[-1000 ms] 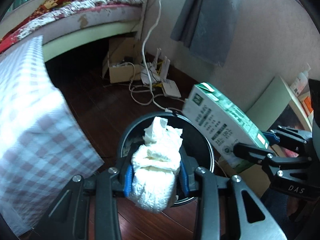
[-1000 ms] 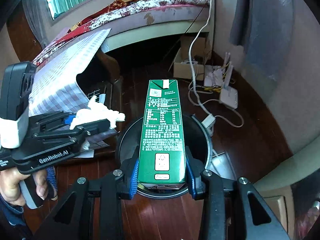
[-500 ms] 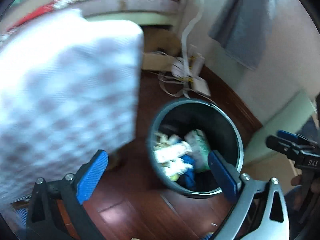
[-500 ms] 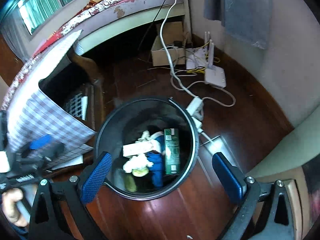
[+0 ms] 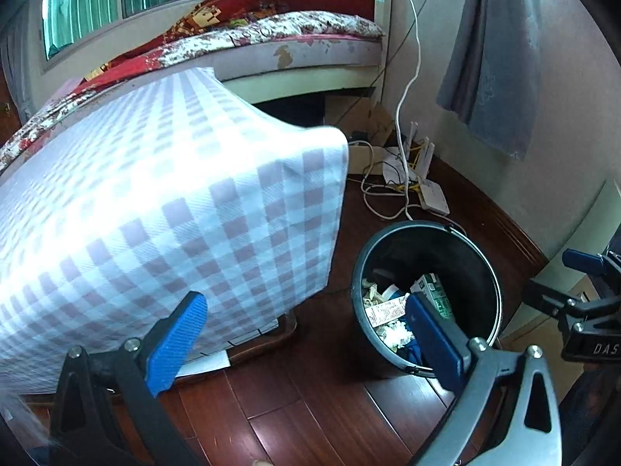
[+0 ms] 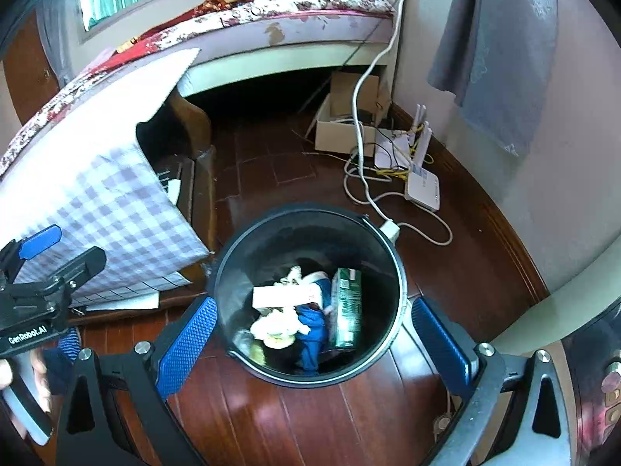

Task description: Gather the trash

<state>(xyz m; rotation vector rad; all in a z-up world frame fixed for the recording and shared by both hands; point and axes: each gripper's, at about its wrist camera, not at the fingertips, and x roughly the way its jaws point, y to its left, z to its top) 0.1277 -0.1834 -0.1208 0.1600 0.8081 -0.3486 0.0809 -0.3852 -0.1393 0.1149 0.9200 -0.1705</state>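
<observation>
We see the green carton (image 6: 346,306) and the tissue wad (image 6: 277,324) lying in the black bin (image 6: 401,272), carton lengthwise toward the far rim. Our right gripper (image 6: 310,332) hangs over it, jaws wide and empty; our left gripper (image 5: 306,339), equally wide, sits beside the bin, probably farther off.

Left gripper (image 5: 306,334): jaws spread wide, nothing between the blue pads (image 5: 176,343), pointing down and forward.
Right gripper (image 6: 310,334): jaws spread wide, empty, blue pads (image 6: 186,347) well apart, pointing steeply down.
Left hand (image 6: 23,388): only partly seen at the frame edge, seemingly wrapped around the left gripper's handle.
Relative pose: the two grippers are side by side, near each other.
</observation>
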